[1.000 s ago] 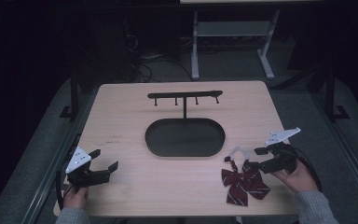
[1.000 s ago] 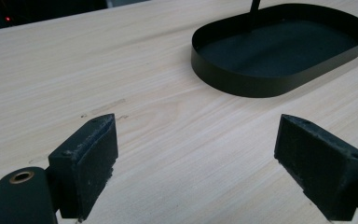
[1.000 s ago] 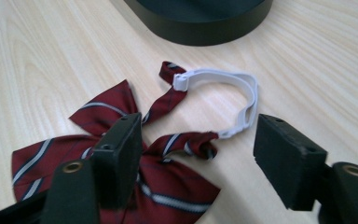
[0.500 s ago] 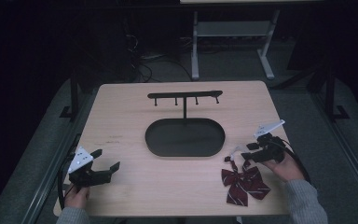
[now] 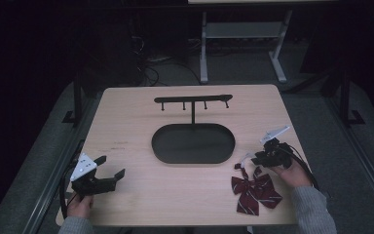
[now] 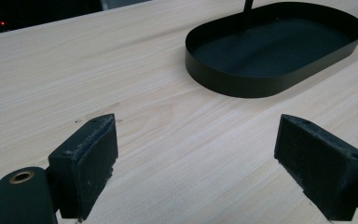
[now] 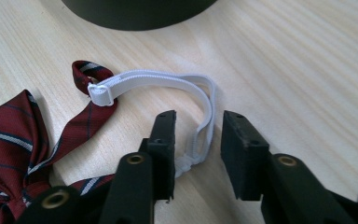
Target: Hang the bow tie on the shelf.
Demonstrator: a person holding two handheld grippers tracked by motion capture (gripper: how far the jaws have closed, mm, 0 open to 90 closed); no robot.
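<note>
I've got the right tongs (image 7: pixel 198 133) narrowed around the bow tie's (image 5: pixel 255 190) white strap (image 7: pixel 205 100), not yet pinched; I'd judge next: close, lift toward rack (image 5: pixel 193 101). Left tongs (image 6: pixel 196 158) wide, idle.

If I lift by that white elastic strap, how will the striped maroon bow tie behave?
Probably floppy: the white elastic strap lies in a limp loop between the right gripper jaws. The maroon striped cloth bow tie looks light, so it should dangle and swing. The thin strap may stretch or slip.
</note>
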